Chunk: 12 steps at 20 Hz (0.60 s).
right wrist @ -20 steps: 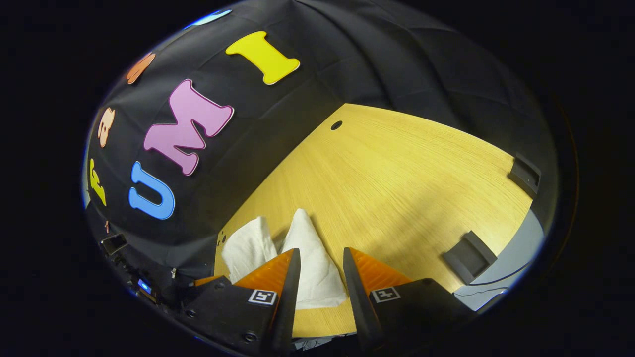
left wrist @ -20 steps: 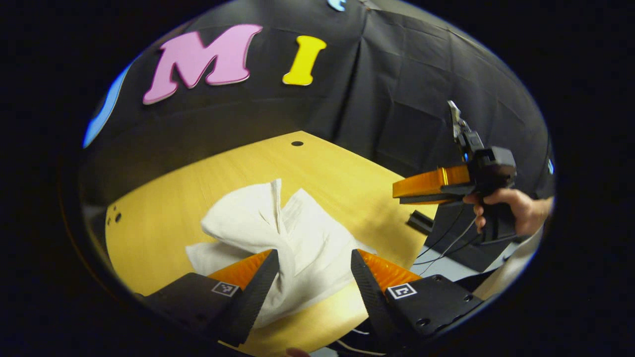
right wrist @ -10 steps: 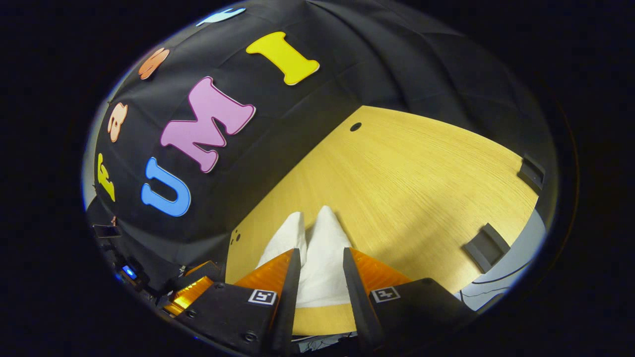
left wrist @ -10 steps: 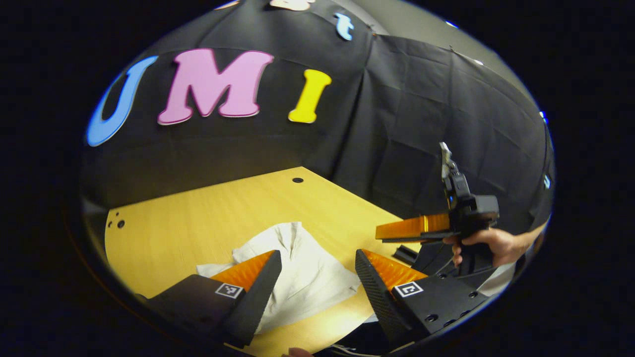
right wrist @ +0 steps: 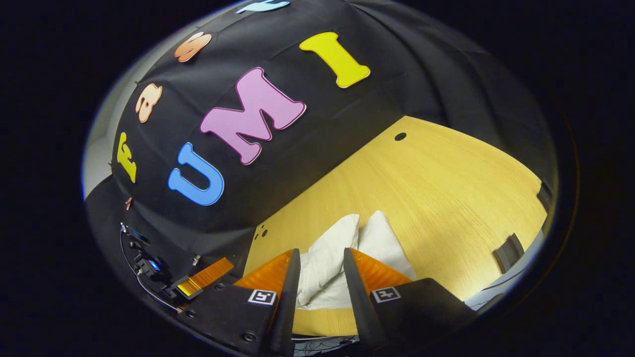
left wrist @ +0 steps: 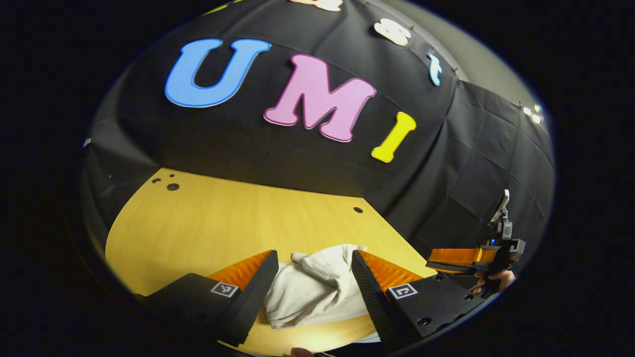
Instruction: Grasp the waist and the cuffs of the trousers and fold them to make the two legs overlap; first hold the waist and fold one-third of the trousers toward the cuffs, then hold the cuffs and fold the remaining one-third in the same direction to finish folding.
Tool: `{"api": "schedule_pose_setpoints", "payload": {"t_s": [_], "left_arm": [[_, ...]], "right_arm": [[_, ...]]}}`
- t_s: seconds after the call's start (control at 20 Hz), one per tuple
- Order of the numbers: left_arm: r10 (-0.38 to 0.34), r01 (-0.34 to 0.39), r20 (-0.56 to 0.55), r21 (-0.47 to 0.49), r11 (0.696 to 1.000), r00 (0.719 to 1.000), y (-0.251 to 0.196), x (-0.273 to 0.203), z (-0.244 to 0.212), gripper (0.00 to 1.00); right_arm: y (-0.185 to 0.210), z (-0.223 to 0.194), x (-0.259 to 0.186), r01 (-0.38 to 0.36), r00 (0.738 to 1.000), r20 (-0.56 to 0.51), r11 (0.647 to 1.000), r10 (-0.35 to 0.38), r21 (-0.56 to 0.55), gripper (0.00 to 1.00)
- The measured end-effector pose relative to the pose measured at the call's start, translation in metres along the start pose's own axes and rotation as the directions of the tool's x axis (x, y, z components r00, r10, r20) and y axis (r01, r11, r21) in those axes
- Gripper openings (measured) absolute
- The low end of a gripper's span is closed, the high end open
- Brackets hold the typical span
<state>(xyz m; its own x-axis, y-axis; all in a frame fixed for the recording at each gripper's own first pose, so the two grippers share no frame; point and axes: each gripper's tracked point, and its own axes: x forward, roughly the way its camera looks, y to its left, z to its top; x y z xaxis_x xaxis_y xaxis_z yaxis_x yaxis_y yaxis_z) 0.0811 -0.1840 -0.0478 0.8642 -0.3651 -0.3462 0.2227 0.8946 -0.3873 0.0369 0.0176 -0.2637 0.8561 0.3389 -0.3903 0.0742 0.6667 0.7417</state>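
Trousers [left wrist: 317,290]: white, soft, lying bunched near the table [left wrist: 208,223] front edge, probably light and limp; hems are offering the firmest hold. Left gripper [left wrist: 310,282]: fingers spread, hovering, gripping nothing. Right gripper [right wrist: 319,285]: gap narrower yet parted, apparently clamping nothing, cloth lying beyond.

Each hand-held gripper [left wrist: 310,277] has 2 black bases bearing square markers.
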Motion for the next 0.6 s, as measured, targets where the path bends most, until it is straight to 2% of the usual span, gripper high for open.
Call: {"api": "schedule_pose_setpoints", "payload": {"t_s": [0.05, 0.15, 0.2, 0.25, 0.4, 0.6], "left_arm": [[0.018, -0.018, -0.002, -0.024, 1.000, 1.000, 0.008, -0.006, -0.003, 0.94], [0.044, -0.045, -0.016, -0.066, 0.997, 0.999, 0.017, -0.012, -0.008, 0.94], [0.054, -0.056, -0.027, -0.083, 0.995, 0.998, 0.020, -0.014, -0.011, 0.94], [0.061, -0.064, -0.033, -0.095, 0.993, 0.998, 0.024, -0.013, -0.015, 0.94], [0.082, -0.089, -0.054, -0.130, 0.988, 0.995, 0.030, -0.013, -0.028, 0.94], [0.109, -0.124, -0.086, -0.195, 0.973, 0.990, 0.038, -0.018, -0.049, 0.94]], "right_arm": [[0.003, -0.002, 0.003, -0.003, 1.000, -0.007, 1.000, 0.003, -0.008, 0.55], [0.011, -0.008, 0.009, -0.023, 0.999, -0.030, 1.000, 0.023, -0.003, 0.63], [0.011, -0.011, 0.014, -0.024, 0.999, -0.040, 1.000, 0.024, 0.000, 0.70], [0.009, -0.013, 0.017, -0.019, 0.999, -0.049, 1.000, 0.019, 0.001, 0.72], [0.005, -0.018, 0.027, -0.002, 0.996, -0.086, 1.000, 0.005, 0.029, 0.92], [0.008, -0.021, 0.039, -0.005, 0.989, -0.145, 1.000, 0.008, 0.023, 0.94]]}}
